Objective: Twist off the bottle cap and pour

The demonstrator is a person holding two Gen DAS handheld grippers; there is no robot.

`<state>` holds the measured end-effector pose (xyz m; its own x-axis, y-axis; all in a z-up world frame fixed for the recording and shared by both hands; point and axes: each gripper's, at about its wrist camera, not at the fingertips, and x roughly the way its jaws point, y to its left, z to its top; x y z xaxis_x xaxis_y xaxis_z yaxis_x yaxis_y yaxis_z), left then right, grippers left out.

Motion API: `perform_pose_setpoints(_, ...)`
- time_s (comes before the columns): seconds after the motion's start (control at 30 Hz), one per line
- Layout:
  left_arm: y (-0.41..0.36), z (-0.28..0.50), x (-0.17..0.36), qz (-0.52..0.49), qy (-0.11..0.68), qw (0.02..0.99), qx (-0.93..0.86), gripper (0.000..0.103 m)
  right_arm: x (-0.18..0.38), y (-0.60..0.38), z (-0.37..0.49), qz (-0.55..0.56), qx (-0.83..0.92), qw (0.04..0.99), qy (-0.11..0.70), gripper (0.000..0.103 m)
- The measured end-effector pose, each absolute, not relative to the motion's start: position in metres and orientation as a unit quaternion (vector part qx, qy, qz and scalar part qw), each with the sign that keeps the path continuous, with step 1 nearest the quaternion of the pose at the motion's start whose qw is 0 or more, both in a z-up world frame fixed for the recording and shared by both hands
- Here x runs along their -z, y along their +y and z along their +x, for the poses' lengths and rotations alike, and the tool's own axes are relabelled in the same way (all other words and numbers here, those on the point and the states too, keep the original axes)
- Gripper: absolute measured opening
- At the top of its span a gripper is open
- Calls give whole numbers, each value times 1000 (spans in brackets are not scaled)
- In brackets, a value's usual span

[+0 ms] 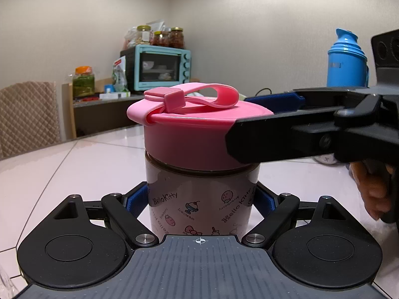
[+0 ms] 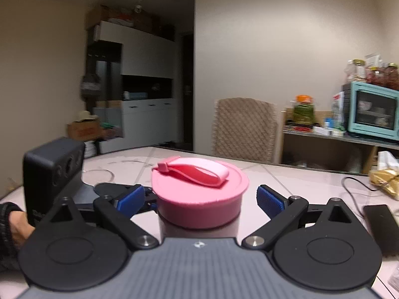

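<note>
A bottle (image 1: 199, 199) with cartoon prints stands upright on the white table, topped by a wide pink cap (image 1: 189, 137) with a strap loop. My left gripper (image 1: 202, 199) is shut on the bottle's body, its blue pads pressed against both sides. The right gripper (image 2: 200, 199) comes in level at cap height with a finger on each side of the pink cap (image 2: 199, 199). It is open: a gap shows between each blue pad (image 2: 270, 200) and the cap. In the left wrist view its near finger (image 1: 251, 139) overlaps the cap's right edge.
A blue thermos (image 1: 346, 59) stands at the far right of the table (image 1: 74, 169). A black cable, a flat black object (image 2: 379, 221) and a golden packet (image 2: 384, 182) lie to the right. A chair (image 2: 244, 129) and a shelf with a teal oven (image 1: 162, 67) lie beyond.
</note>
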<state>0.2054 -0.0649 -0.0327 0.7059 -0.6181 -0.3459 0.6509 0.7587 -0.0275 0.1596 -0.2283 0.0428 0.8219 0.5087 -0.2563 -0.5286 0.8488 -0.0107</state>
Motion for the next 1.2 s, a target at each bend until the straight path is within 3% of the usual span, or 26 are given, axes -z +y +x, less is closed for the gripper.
perform_pose_setpoints(0.77,-64,207,33,48,169,922,344,90,-28,-192,165,-19,-208,969,129,97)
perform_pose_setpoints(1.03,-65,207,33,48,169,922,344,90,-26,-192,170,-8,-197,971,134,86)
perform_pose_setpoints(1.2,-65,207,33,48,169,922,344,90,-24,-193,169,-13,-198,971,131,86)
